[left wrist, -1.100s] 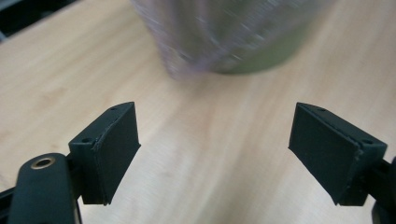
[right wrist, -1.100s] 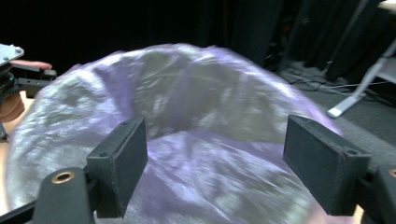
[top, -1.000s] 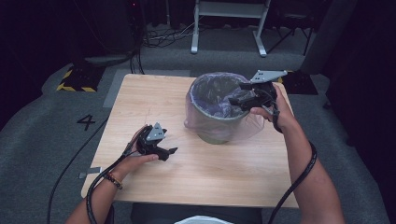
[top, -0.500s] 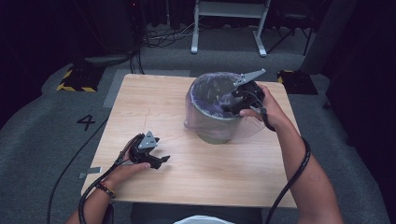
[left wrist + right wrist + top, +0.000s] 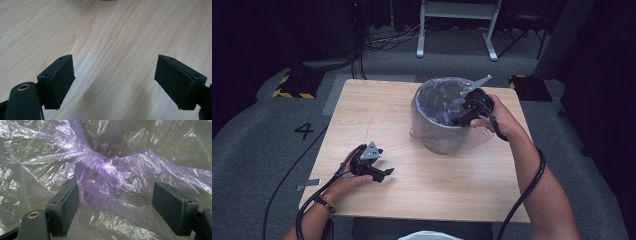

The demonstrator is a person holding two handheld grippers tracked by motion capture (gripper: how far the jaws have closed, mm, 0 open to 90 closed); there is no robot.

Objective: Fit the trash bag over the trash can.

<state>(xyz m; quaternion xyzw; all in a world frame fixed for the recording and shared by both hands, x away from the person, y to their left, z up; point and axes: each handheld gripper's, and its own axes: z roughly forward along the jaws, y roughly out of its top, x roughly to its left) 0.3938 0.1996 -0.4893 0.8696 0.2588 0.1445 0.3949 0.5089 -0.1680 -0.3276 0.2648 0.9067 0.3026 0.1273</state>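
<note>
Purple liner [image 5: 110, 177] bunches between right gripper [image 5: 116, 207] fingers — unpinched.

- We hold the left gripper [image 5: 384, 172] low over the near left of the surface [image 5: 377, 115], its fingers [image 5: 58, 81] spread wide apart.
- Our right arm [image 5: 537, 185] reaches forward, wrist bent inward.
- The right gripper [image 5: 457, 120] tips downward, its fingers [image 5: 66, 208] parted with crumpled film between them.
</note>
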